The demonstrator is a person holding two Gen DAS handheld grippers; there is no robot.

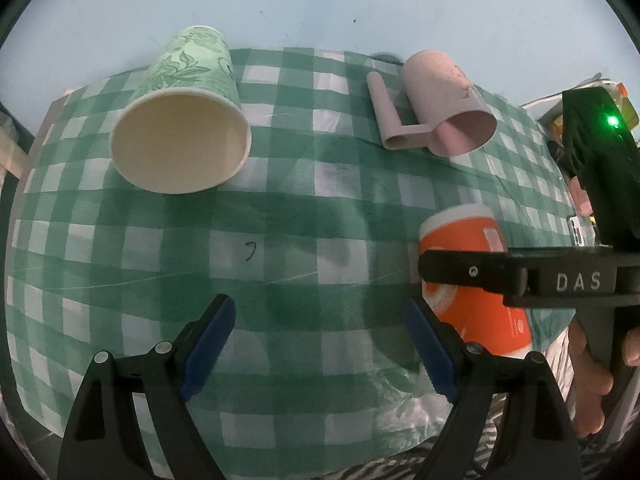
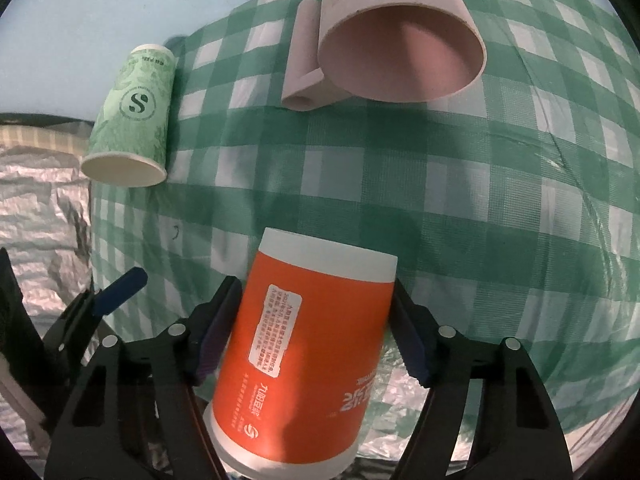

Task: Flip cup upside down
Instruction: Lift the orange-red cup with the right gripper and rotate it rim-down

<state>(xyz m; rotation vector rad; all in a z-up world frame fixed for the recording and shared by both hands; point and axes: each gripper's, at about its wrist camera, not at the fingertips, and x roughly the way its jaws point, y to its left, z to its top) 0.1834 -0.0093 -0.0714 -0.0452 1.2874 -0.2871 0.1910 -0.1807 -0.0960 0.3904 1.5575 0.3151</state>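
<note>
An orange paper cup (image 2: 308, 344) with a white band sits between the fingers of my right gripper (image 2: 312, 332), which is shut on it; its base end points away from the camera. The same cup (image 1: 472, 280) shows at the right of the left wrist view, held by the black right gripper (image 1: 472, 272) above the checked cloth. My left gripper (image 1: 320, 344) is open and empty, low over the cloth near its front edge.
A green floral paper cup (image 1: 184, 120) (image 2: 132, 120) lies on its side at the far left. A pink plastic mug (image 1: 448, 104) (image 2: 396, 32) with a handle lies on its side at the back. The green checked tablecloth (image 1: 280, 240) (image 2: 480, 200) covers the table; crinkled foil (image 2: 40, 220) lies at its left.
</note>
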